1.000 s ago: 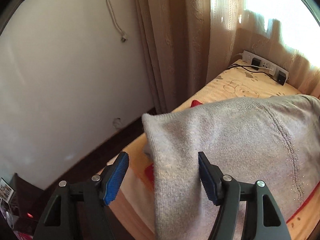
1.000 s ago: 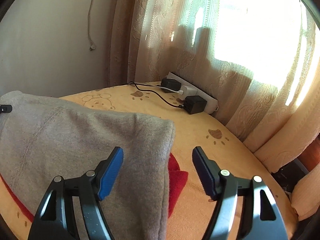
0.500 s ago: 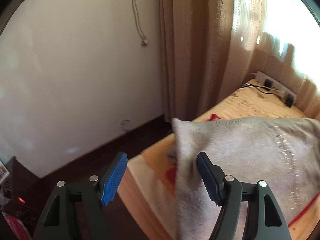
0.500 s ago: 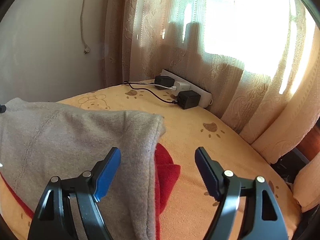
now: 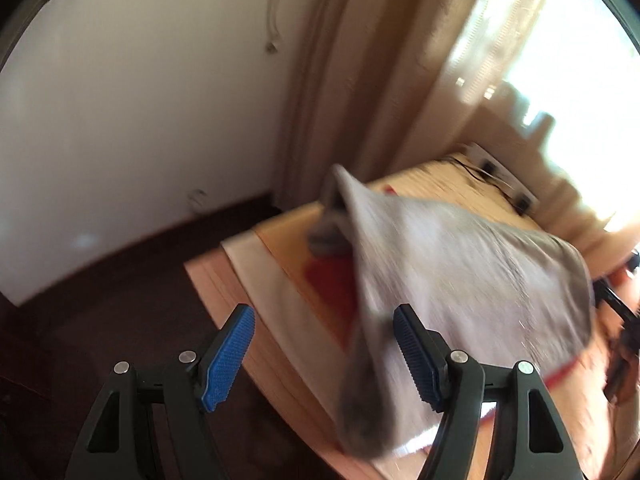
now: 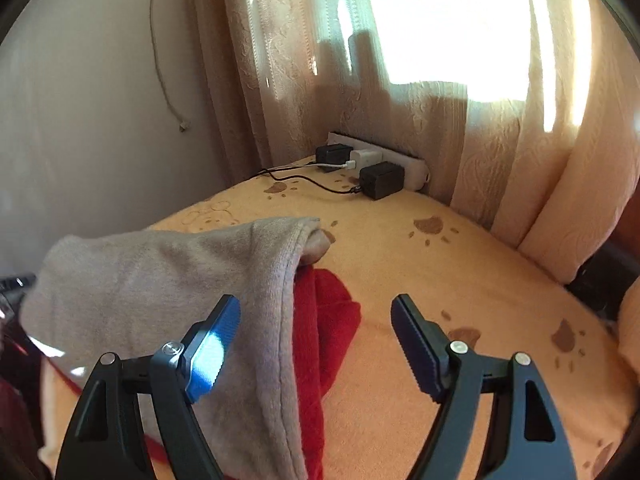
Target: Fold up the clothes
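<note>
Since a moment ago both grippers have pulled back from the window, and the grey sweater (image 6: 160, 292) now looks smaller and farther off in both views. Seen from the left wrist, the sweater (image 5: 460, 272) is blurred; it rises in a peak over the bed (image 5: 280, 280) and one drooping fold hangs down between the blue pads, close to the right pad (image 5: 414, 354). Whether it touches that pad cannot be told. The left gripper (image 5: 324, 348) stands wide and holds nothing. The right gripper (image 6: 316, 344) is also spread wide; the sweater's hemmed edge drapes over its left finger (image 6: 212, 348), with a red garment (image 6: 324, 328) lying under the sweater on the yellow bedspread (image 6: 460, 280). At the far end of the bed a power strip (image 6: 376, 160) with plugs sits against the curtain (image 6: 400, 80).
</note>
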### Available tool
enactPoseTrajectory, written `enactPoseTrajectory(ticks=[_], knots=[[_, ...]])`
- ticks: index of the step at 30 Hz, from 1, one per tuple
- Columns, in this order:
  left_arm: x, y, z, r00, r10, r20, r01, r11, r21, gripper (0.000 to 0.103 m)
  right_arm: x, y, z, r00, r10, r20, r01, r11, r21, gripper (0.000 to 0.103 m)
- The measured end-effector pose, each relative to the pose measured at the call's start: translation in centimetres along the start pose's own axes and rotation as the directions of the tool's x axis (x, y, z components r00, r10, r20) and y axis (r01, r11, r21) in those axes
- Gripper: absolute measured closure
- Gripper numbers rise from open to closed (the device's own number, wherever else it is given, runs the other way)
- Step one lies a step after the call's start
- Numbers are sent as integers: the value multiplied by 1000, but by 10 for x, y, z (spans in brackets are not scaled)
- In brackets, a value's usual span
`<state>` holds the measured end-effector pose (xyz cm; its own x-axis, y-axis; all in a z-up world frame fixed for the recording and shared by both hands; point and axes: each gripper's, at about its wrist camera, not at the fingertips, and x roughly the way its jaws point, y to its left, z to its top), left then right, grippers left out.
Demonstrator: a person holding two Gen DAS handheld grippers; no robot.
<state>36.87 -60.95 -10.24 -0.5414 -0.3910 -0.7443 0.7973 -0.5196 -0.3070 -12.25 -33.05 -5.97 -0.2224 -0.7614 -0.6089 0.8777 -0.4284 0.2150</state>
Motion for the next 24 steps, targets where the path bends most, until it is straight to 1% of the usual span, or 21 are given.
enactPoseTrajectory(ticks=[2, 4, 5, 7, 10, 11, 12, 13, 14, 15, 16, 18, 20, 21, 23, 24], knots=[[-2, 0, -15, 999, -46, -15, 46, 999, -10, 29, -13, -17, -9, 997, 79, -15, -78, 994, 72, 22], [-6, 9, -29, 994, -105, -20, 104, 993, -56, 29, -24, -28, -20, 985, 173, -27, -168, 977, 134, 22], [-6, 13, -35, 991, -134, -22, 132, 987, -89, 29, -28, -31, -26, 973, 227, -33, -218, 962, 165, 22], [-7, 18, -46, 982, -189, -25, 183, 970, -160, 29, -34, -35, -39, 944, 328, -42, -311, 924, 224, 22], [-7, 25, -58, 964, -266, -11, 257, 939, -227, 29, -34, -32, -58, 888, 457, -48, -423, 854, 303, 23], [-7, 26, -61, 957, -291, -2, 282, 929, -241, 29, -33, -30, -63, 872, 488, -51, -447, 833, 326, 26], [-7, 26, -62, 949, -314, 5, 305, 918, -252, 29, -31, -28, -67, 863, 502, -58, -455, 822, 342, 28], [-7, 26, -64, 943, -333, 8, 324, 909, -262, 29, -29, -25, -71, 861, 504, -69, -452, 820, 352, 28], [-6, 26, -65, 938, -346, 6, 334, 903, -269, 29, -28, -23, -73, 870, 485, -86, -430, 833, 348, 29], [-4, 27, -69, 938, -346, -1, 332, 902, -277, 29, -25, -20, -74, 885, 454, -105, -398, 853, 337, 29], [-3, 29, -73, 940, -342, -8, 326, 902, -285, 29, -23, -19, -75, 895, 431, -117, -374, 866, 333, 29], [3, 32, -77, 936, -352, -29, 324, 890, -321, 29, -20, -20, -77, 908, 396, -133, -335, 881, 334, 29], [9, 34, -81, 921, -388, -37, 347, 859, -375, 29, -16, -22, -78, 917, 373, -143, -308, 888, 342, 29], [9, 35, -81, 920, -392, -30, 350, 851, -392, 29, -14, -22, -78, 923, 354, -148, -290, 896, 337, 29], [9, 35, -80, 923, -384, -9, 346, 843, -412, 28, -10, -20, -76, 941, 301, -153, -243, 919, 311, 29], [8, 34, -79, 928, -372, 5, 340, 844, -414, 28, -8, -19, -75, 951, 269, -153, -216, 932, 292, 29]])
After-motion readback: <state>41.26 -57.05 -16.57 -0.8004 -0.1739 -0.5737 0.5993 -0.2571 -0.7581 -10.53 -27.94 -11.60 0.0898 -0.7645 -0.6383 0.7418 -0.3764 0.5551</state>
